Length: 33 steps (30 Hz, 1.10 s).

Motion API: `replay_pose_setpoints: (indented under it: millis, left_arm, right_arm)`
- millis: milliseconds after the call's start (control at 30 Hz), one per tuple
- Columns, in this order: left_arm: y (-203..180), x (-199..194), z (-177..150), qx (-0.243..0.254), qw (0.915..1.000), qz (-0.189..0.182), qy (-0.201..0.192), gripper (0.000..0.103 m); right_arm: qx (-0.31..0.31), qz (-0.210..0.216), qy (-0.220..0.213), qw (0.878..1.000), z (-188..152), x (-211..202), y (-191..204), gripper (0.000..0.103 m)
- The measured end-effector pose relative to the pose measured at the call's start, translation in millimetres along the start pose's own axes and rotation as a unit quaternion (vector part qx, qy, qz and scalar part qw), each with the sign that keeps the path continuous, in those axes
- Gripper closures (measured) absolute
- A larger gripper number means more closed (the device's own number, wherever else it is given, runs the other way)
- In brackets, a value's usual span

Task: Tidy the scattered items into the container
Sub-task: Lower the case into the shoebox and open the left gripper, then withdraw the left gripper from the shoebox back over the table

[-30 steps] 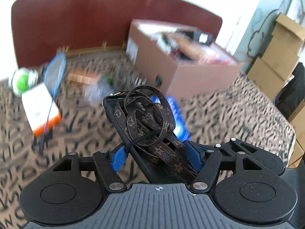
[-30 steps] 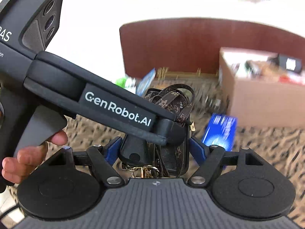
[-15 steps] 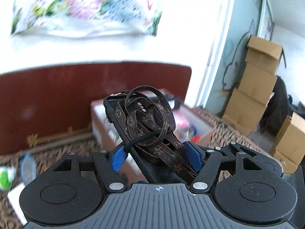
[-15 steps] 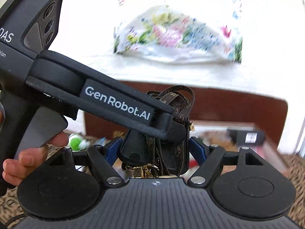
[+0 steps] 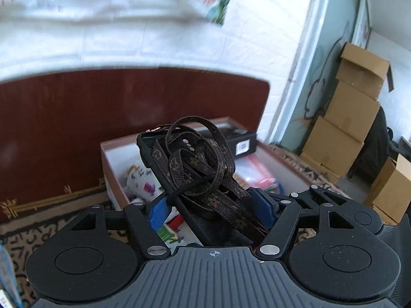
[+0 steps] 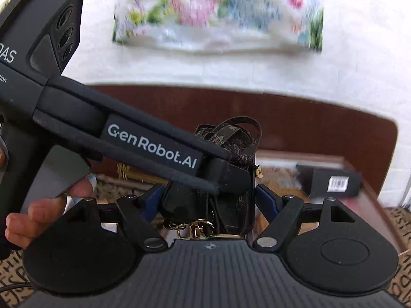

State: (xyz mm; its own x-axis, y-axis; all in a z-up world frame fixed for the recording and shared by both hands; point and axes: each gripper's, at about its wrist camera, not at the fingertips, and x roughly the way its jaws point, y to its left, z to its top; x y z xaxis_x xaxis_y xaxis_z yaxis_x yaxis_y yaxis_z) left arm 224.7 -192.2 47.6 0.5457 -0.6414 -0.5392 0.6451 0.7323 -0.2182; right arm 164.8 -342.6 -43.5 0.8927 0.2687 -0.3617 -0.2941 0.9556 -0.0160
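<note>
Left gripper (image 5: 209, 205) fingers opening around phone case (image 5: 190, 169); right gripper (image 6: 208, 200) grips it alone; tangled strap (image 5: 203, 154) may snag above box (image 5: 113, 169).

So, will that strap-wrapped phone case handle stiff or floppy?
Probably both. The phone case looks rigid: it sits flat and unbent between the right gripper pads. Its strap lies in loose loops, so it is likely floppy and may snag.
</note>
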Motion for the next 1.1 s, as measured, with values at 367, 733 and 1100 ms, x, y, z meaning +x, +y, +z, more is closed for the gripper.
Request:
replay_pose_setpoints:
  millis: [367,733,1100]
  left_arm:
    - [7.9,22.6,-25.4,0.049,0.9984,0.030,0.002,0.011]
    - [1.5,14.6,-37.0,0.053,0.9970,0.056,0.002,0.000]
    - [-3.9,-19.2,-66.3,0.002,0.9955,0.094,-0.009,0.000]
  right_arm:
    - [0.001,-0.008,0.026,1.000,-27.4,9.2,-7.7,0.018]
    - [0.011,-0.026,0.024,0.999,-25.9,8.1,-4.1,0.009]
    - [0.003,-0.027,0.013,1.000,-30.9,-15.8,22.2,0.000]
